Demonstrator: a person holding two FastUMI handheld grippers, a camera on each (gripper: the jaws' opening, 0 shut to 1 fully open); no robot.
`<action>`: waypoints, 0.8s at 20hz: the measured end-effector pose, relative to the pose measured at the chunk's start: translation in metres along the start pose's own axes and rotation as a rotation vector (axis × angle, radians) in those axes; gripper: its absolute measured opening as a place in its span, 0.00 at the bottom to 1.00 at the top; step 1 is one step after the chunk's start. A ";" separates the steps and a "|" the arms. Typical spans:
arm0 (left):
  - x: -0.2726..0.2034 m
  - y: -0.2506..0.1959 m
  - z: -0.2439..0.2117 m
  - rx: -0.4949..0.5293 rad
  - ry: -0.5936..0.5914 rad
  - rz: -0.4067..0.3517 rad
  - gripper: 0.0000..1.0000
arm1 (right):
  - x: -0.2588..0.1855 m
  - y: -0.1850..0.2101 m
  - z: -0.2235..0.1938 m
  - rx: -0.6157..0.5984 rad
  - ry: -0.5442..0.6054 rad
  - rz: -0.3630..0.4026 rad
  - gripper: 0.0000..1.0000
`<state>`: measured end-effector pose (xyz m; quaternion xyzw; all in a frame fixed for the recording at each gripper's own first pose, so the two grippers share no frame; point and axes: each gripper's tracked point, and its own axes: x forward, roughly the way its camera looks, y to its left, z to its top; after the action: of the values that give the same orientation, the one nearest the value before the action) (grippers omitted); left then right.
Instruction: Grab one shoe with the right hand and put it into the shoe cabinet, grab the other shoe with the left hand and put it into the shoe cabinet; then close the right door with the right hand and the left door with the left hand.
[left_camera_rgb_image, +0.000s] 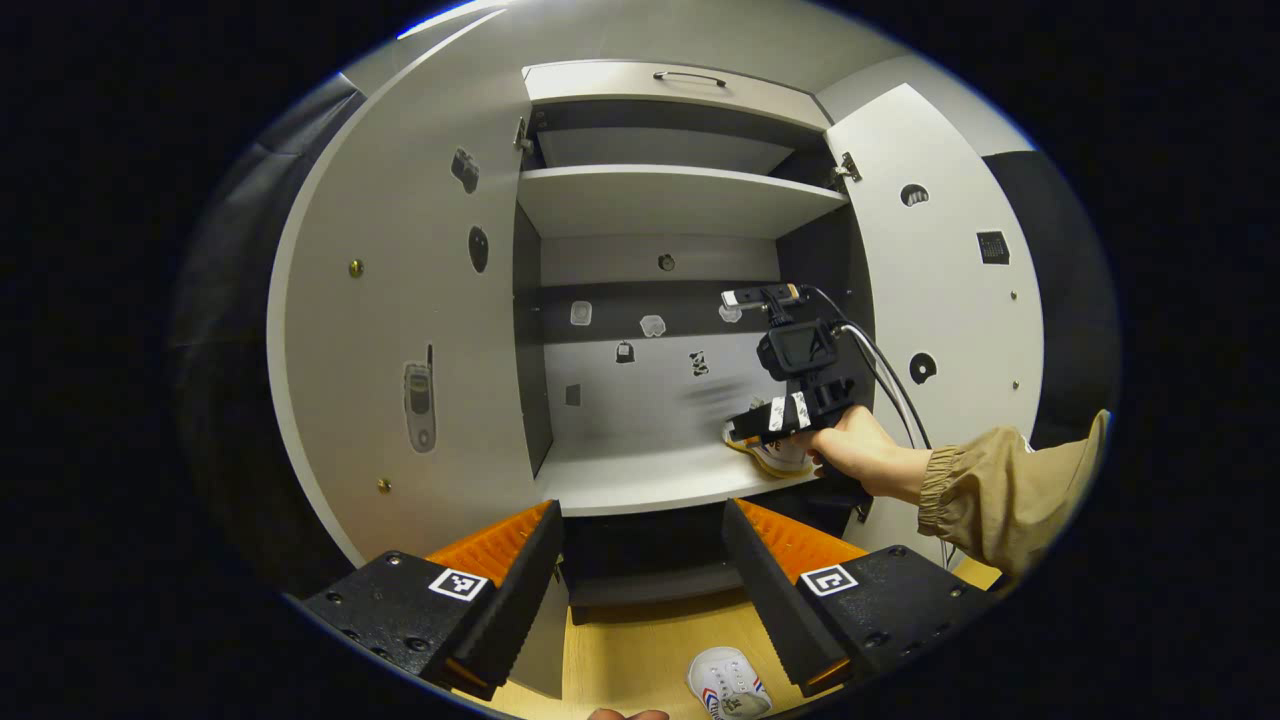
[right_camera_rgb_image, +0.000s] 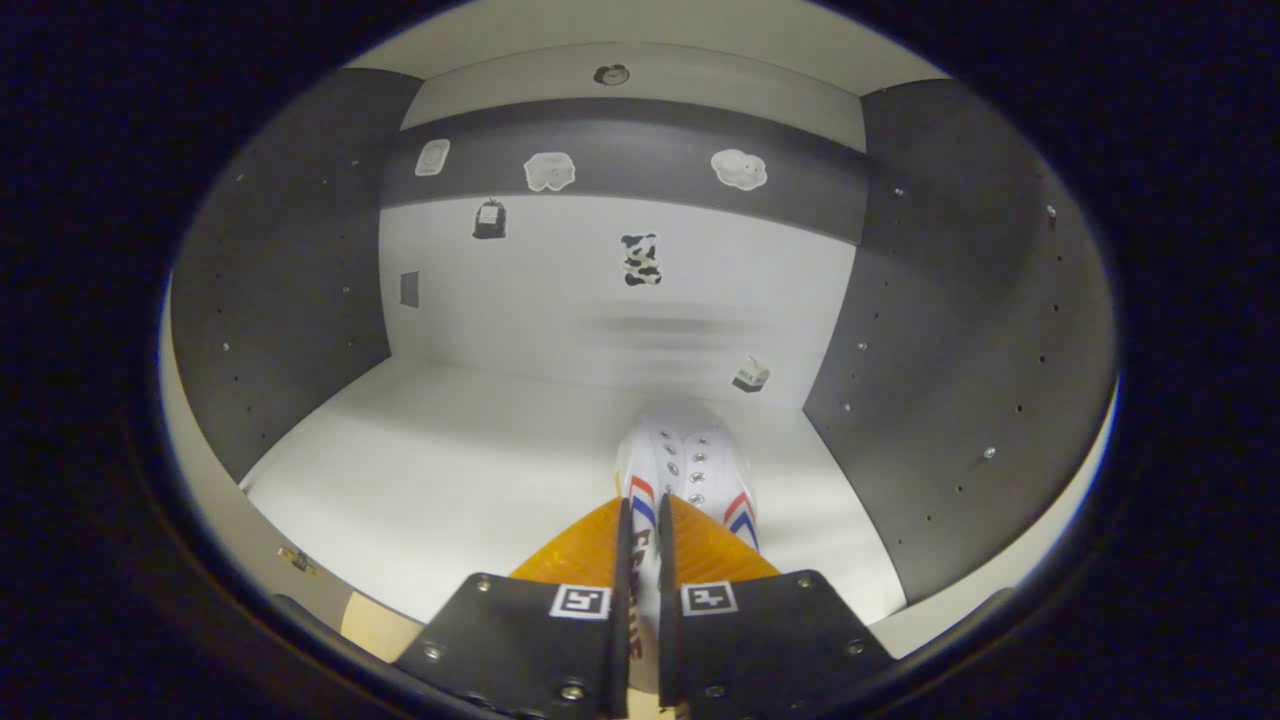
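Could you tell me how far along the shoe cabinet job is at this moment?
Nothing looks finished yet. In hand: the right gripper is shut on the first shoe over the cabinet shelf. Left: release it, then the open left gripper must fetch the second shoe from the floor; the right door and left door both stand open.

Matt smooth shoe cabinet (left_camera_rgb_image: 420, 300) panels; pale wood-grain floor (left_camera_rgb_image: 640, 650); metal handle (left_camera_rgb_image: 690, 77).

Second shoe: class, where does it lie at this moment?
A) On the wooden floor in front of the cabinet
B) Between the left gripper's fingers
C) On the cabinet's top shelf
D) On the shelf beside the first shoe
A: the second shoe lies on the wooden floor below the open left gripper, while the right gripper holds the first shoe over the lower shelf.
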<state>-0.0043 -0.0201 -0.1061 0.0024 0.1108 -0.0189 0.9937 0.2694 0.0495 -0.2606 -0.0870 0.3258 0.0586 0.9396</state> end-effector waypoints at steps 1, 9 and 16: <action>0.002 -0.001 -0.006 0.002 0.011 -0.001 0.98 | -0.006 -0.004 0.007 -0.006 -0.027 -0.009 0.17; 0.025 -0.026 -0.104 0.005 0.219 -0.061 0.98 | -0.124 -0.028 0.063 0.002 -0.274 -0.025 0.28; 0.019 -0.060 -0.225 -0.030 0.506 -0.142 0.98 | -0.243 -0.044 0.073 0.057 -0.425 -0.017 0.27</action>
<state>-0.0380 -0.0790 -0.3299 -0.0154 0.3560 -0.0855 0.9304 0.1304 0.0082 -0.0474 -0.0486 0.1209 0.0582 0.9898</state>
